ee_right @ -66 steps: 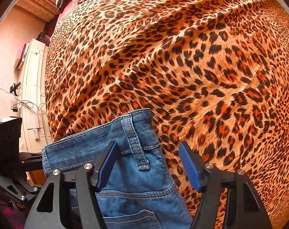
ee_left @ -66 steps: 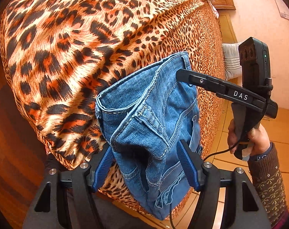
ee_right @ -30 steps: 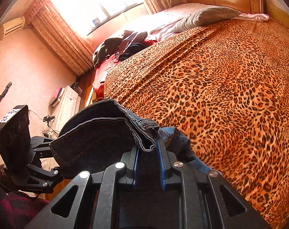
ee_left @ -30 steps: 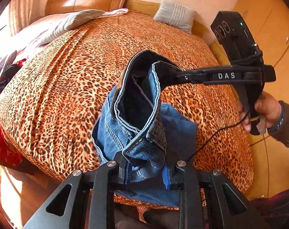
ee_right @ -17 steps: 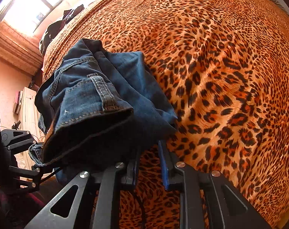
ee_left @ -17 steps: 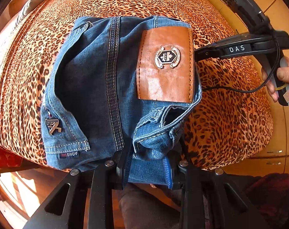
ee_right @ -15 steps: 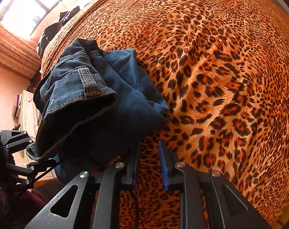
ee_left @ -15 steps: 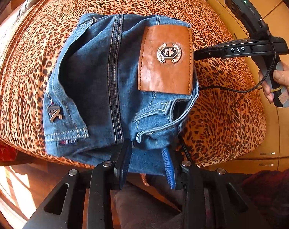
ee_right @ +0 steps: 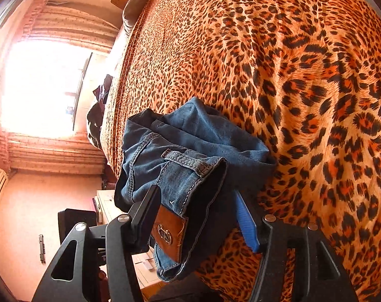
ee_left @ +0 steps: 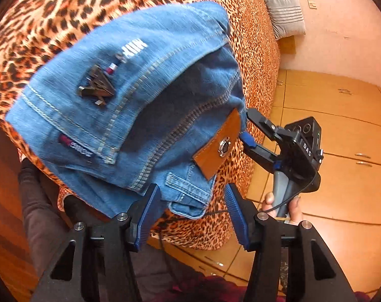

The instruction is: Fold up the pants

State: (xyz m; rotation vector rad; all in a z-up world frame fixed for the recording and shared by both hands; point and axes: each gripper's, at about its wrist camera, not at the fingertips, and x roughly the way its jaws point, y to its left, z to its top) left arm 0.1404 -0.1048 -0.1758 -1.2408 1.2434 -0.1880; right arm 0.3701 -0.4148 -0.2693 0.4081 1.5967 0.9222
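Left wrist view: the left gripper (ee_left: pixel 190 209) is holding its blue-padded fingers (ee_left: pixel 146 214) wide apart, with the lower hem of the folded blue denim pants (ee_left: pixel 130 105) lying between and just beyond them; whether either pad is touching the cloth cannot be told. The pants are forming a thick bundle at the near edge of the leopard-print bed cover (ee_left: pixel 52 12), a metal emblem and a brown leather patch (ee_left: pixel 218 146) facing outward. Right of the fingers, the right gripper (ee_left: pixel 248 128) is standing with its fingers spread at the patch side of the bundle, gripped by the person's right hand (ee_left: pixel 281 206). Farther off, a grey striped pillow (ee_left: pixel 284 15) is resting at the bed's far end, above the wooden floor.

Right wrist view: the right gripper (ee_right: pixel 198 211) is likewise holding its fingers wide, the waistband and leather patch (ee_right: pixel 169 234) hanging between them without being clamped. Beyond the fingers the pants (ee_right: pixel 185 146) are lying on the bed cover (ee_right: pixel 291 63), which is stretching away toward a bright curtained window (ee_right: pixel 39 85) left of the fingers.
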